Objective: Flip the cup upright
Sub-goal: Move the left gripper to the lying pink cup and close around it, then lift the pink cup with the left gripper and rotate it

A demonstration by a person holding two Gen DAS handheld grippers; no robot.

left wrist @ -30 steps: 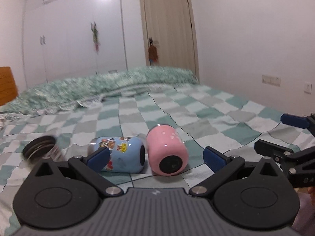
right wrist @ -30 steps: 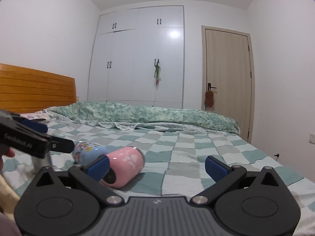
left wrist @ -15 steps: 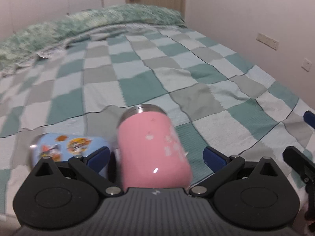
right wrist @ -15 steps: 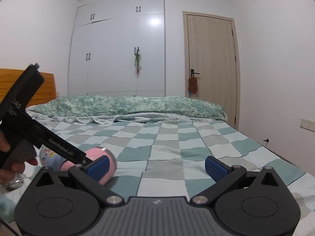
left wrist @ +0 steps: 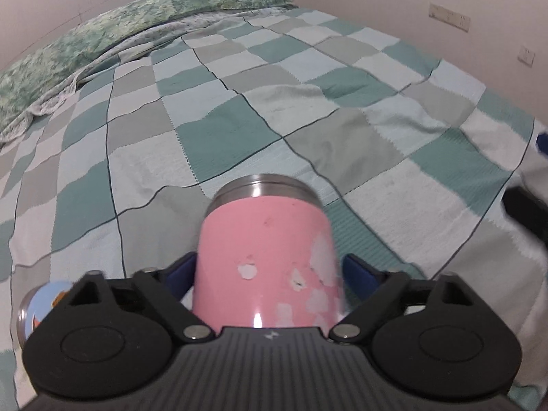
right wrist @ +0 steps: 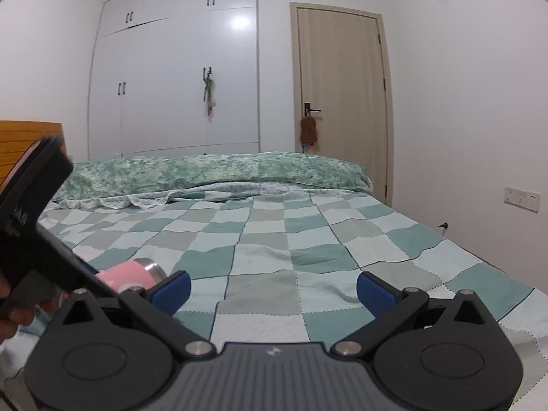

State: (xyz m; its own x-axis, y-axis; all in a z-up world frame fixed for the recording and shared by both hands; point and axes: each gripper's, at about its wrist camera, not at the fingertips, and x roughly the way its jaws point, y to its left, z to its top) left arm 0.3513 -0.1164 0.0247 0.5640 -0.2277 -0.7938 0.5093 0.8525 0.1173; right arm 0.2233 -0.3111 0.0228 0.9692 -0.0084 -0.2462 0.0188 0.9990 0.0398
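A pink cup (left wrist: 265, 260) with a steel rim lies on its side on the checked bedspread (left wrist: 239, 130), rim pointing away from me. My left gripper (left wrist: 270, 274) has its blue fingers (left wrist: 179, 272) pressed on both sides of the cup body. The cup also shows in the right wrist view (right wrist: 132, 272), partly hidden behind the left gripper's black body (right wrist: 37, 226). My right gripper (right wrist: 274, 286) is open and empty above the bedspread, to the right of the cup.
A blue cartoon-print cup (left wrist: 42, 303) lies on its side at the left, mostly hidden by my left gripper. A green quilt (right wrist: 205, 174) lies across the far end of the bed. A wardrobe (right wrist: 174, 78) and door (right wrist: 339, 99) stand behind.
My left gripper moved forward over the pink cup and its fingers closed onto the cup's sides. The right gripper shifted slightly and stayed open.
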